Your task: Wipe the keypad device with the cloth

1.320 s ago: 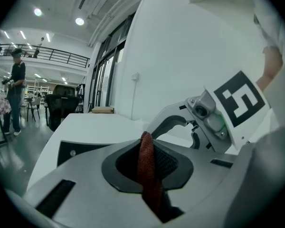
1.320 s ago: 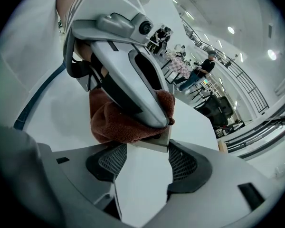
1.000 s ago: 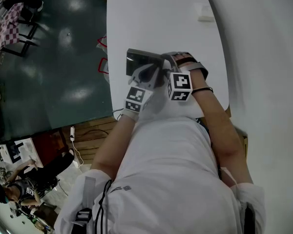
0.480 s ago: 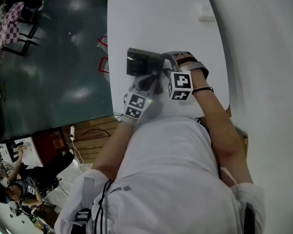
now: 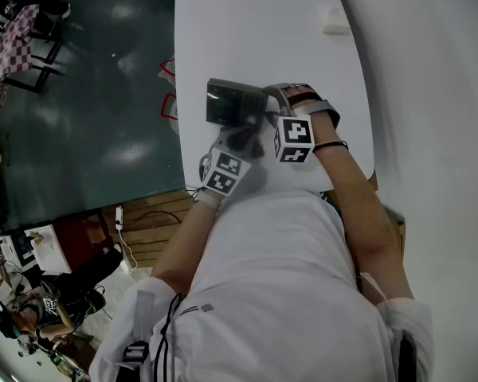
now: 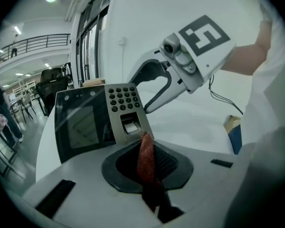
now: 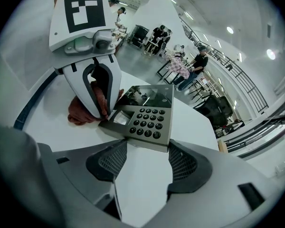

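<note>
Keypad device point(image 7: 143, 120) meets our right claw point(image 7: 145, 163) at its near edge, just at the tips; that claw is released, jaws wide apart, grasping nothing; our left claw point(image 6: 147, 172) is clenched on the reddish-brown cloth point(image 6: 145, 151), a fold standing up between its jaws just before the small window under the number keys; from the right claw's side we see the cloth bunched against the device's left corner; the device rests on the white surface point(image 5: 247, 30), near the edge closest to us; beyond that edge lies a dark floor point(image 5: 103, 94)
</note>
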The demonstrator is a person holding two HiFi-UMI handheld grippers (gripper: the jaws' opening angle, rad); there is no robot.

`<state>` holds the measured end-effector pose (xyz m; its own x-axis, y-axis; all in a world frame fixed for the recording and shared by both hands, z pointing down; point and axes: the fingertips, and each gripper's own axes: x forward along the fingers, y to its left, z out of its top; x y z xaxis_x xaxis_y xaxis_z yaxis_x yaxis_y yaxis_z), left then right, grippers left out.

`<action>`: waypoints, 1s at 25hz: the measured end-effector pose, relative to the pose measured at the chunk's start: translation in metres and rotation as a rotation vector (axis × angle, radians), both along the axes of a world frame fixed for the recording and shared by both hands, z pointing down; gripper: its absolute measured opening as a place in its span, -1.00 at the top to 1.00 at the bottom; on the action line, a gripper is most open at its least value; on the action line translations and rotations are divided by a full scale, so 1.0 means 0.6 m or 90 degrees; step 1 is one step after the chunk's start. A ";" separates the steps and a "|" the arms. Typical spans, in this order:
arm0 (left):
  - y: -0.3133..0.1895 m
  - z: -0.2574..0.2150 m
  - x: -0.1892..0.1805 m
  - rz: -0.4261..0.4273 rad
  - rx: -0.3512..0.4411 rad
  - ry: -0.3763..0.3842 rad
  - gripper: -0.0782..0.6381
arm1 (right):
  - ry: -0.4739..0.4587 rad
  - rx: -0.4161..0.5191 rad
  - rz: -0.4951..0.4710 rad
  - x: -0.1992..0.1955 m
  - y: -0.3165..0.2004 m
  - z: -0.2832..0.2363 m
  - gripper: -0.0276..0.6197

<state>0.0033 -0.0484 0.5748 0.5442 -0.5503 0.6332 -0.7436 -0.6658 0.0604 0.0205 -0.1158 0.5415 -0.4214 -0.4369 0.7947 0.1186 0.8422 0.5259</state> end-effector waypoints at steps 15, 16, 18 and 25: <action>-0.062 -0.121 0.003 -0.029 0.060 0.143 0.68 | -0.026 -0.001 0.016 -0.006 0.015 0.001 0.14; -0.070 -0.135 0.005 -0.031 0.073 0.153 0.68 | -0.023 -0.001 0.017 -0.006 0.015 0.001 0.14; -0.085 -0.155 0.009 -0.034 0.093 0.166 0.68 | -0.020 -0.002 0.018 -0.005 0.016 0.001 0.14; -0.118 -0.164 0.036 -0.022 0.096 0.195 0.68 | -0.018 0.000 0.021 -0.007 0.014 -0.001 0.14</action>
<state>0.0247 -0.1195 0.4766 0.6762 -0.6466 0.3530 -0.7283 -0.6590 0.1879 0.0162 -0.1073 0.5407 -0.4287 -0.4506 0.7831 0.0767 0.8455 0.5284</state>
